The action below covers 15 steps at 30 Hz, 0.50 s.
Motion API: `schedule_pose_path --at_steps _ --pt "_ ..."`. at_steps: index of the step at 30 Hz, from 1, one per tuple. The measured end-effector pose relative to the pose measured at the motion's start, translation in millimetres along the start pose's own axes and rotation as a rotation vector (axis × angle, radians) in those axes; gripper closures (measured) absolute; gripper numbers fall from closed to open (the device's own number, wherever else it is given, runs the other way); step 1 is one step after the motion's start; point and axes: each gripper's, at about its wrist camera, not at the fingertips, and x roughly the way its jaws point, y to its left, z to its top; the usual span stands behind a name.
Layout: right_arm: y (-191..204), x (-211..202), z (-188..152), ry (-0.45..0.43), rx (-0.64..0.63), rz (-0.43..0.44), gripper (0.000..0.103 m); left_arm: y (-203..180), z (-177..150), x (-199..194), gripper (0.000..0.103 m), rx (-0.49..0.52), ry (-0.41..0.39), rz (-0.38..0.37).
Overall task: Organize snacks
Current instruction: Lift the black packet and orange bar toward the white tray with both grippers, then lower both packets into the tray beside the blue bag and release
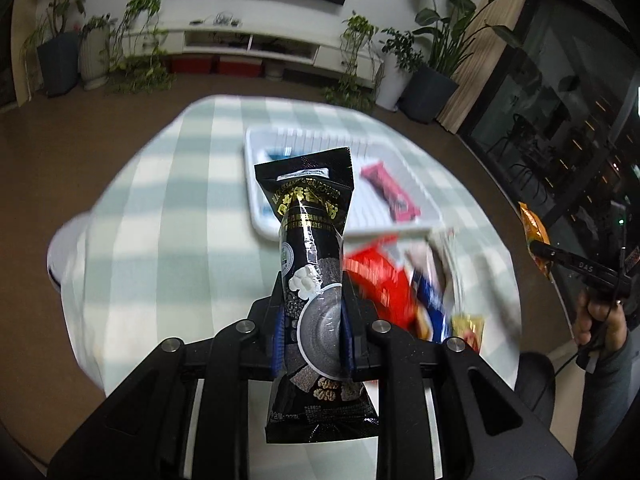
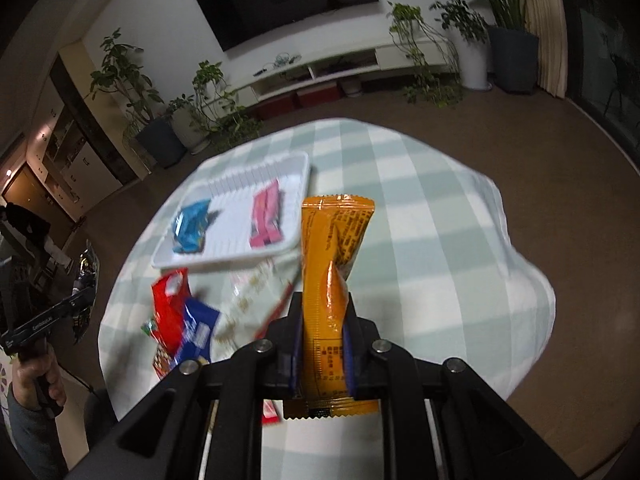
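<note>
Your left tongs (image 1: 313,312) pinch a tall black foil sesame-powder packet (image 1: 310,264); your right tongs (image 2: 322,344) clamp a long orange plastic snack packet (image 2: 330,276) above the checked worktop (image 2: 432,264).

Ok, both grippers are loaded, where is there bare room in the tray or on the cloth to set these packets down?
In the white tray, the ribbed strip between the blue packet and the pink packet is bare. The checked tablecloth right of the tray is open. It is crowded in front of the tray, at the loose snack pile.
</note>
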Motion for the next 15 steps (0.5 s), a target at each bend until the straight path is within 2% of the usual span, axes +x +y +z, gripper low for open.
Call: schedule_pose_path --at_steps 9,15 --pt "71 10 68 -0.058 -0.138 0.068 0.086 -25 78 26 0.083 0.094 -0.017 -0.028" --pt "121 43 100 -0.065 -0.223 0.104 0.086 -40 116 77 0.083 0.135 0.039 -0.058"
